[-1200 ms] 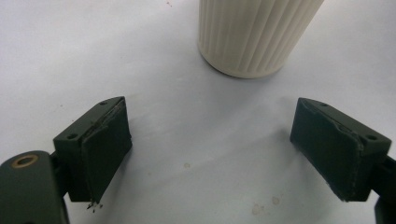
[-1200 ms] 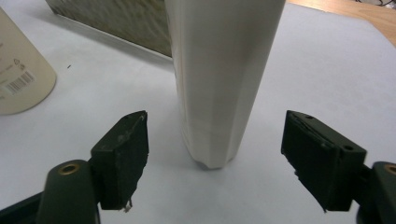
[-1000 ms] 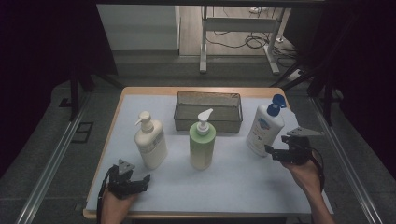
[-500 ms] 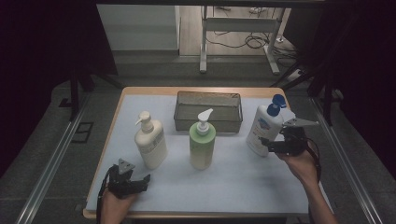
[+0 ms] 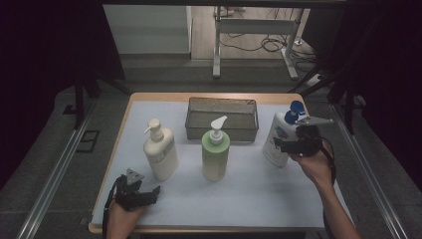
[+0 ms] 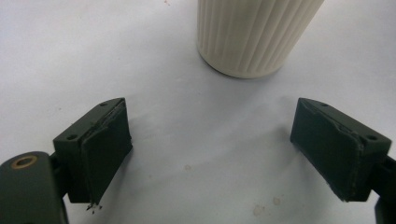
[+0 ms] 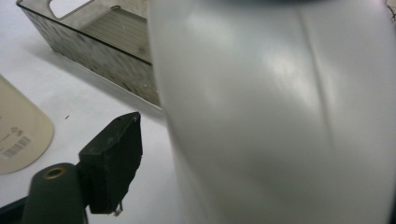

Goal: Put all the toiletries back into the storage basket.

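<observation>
- Three pump bottles stand on the desk [image 5: 249,199], so the biggest risk is a fall: the white bottle with the blue pump [image 5: 279,139], near the right edge, is tall and narrow, and a push from the side could tip it toward the mesh basket [image 5: 222,105] at the far edge.
- One jaw of the right tool [image 5: 284,146] shows apart from the bottle's smooth wall [image 7: 280,116]; the other jaw is hidden, so I cannot tell if it grips. A low or weak grip could slip.
- The left tool [image 6: 210,144], near the front left corner, has its jaws wide apart and holds nothing; moving forward, it could knock the cream bottle [image 6: 254,32].
</observation>
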`<move>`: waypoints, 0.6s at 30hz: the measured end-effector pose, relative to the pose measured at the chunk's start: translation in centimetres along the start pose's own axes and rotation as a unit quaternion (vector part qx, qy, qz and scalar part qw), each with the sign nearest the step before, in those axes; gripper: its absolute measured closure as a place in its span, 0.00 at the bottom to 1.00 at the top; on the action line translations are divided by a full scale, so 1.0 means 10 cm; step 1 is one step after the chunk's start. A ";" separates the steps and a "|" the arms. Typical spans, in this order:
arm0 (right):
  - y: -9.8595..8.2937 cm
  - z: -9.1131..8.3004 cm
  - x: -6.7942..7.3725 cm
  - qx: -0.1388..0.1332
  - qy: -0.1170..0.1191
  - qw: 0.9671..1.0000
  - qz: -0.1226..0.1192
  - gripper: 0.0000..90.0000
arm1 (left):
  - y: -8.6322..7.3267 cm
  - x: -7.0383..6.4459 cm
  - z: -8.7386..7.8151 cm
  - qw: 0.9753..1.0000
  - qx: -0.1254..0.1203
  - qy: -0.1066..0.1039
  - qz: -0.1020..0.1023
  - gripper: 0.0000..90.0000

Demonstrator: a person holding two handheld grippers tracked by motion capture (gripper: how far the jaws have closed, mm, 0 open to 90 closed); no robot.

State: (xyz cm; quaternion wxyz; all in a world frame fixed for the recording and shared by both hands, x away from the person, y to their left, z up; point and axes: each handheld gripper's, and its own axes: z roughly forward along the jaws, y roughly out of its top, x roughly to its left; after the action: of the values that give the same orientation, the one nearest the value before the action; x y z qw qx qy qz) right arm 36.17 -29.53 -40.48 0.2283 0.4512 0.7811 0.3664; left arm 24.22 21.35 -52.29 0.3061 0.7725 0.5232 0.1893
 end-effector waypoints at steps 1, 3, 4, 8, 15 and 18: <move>0.01 0.01 0.00 0.000 -0.002 1.000 0.001 0.22 | 0.00 0.00 0.00 1.000 0.000 0.000 0.000 0.13; 0.03 0.02 0.00 -0.001 -0.001 1.000 0.005 0.24 | 0.00 0.00 0.00 1.000 0.000 -0.001 0.001 0.13; 0.04 0.03 0.00 -0.002 0.000 1.000 0.010 0.25 | 0.00 0.00 0.00 1.000 0.000 -0.001 0.001 0.13; 0.06 0.06 0.02 -0.001 0.001 1.000 0.009 0.33 | 0.00 0.00 0.00 1.000 0.000 -0.001 0.002 0.13; 0.07 0.02 -0.01 -0.003 -0.006 1.000 0.020 0.43 | 0.00 0.01 0.00 1.000 0.001 -0.003 0.003 0.13; 0.07 0.01 0.02 -0.003 -0.009 1.000 0.016 0.43 | 0.00 0.01 0.00 1.000 0.001 -0.003 0.003 0.13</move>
State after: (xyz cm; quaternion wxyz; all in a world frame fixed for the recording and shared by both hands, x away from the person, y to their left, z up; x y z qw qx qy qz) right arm 36.45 -29.08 -40.01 0.2310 0.4660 0.7708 0.3680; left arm 24.28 21.40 -52.28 0.3064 0.7749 0.5200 0.1878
